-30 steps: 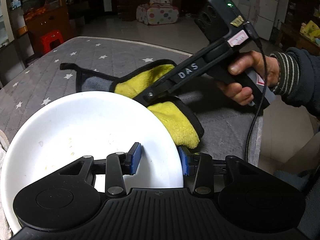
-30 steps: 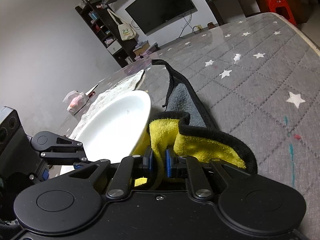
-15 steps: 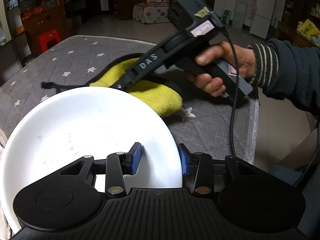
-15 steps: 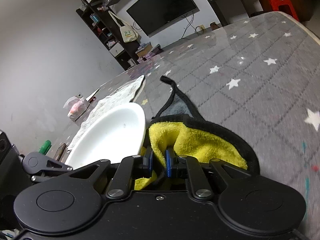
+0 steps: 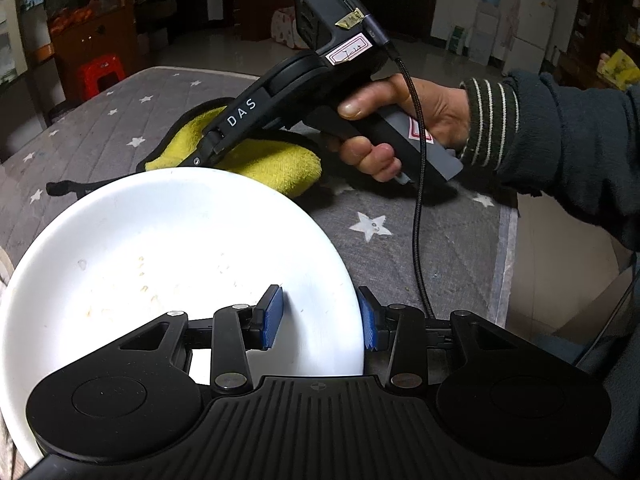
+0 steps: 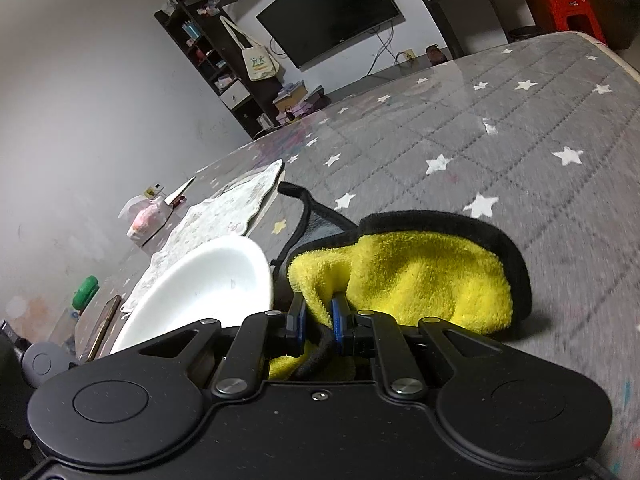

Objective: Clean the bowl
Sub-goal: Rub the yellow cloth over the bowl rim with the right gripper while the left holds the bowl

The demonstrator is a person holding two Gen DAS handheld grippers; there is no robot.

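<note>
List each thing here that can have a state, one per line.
bowl: upright on the table, food specks inside, rim between the left gripper's jaws.
cloth: bunched, partly lifted, beside the bowl.
left gripper: open.
right gripper: shut on cloth.
TV: off.

You have one white bowl (image 5: 168, 240), one yellow cloth (image 6: 420, 276), two grippers, one red stool (image 5: 100, 76), one television (image 6: 332, 12).
</note>
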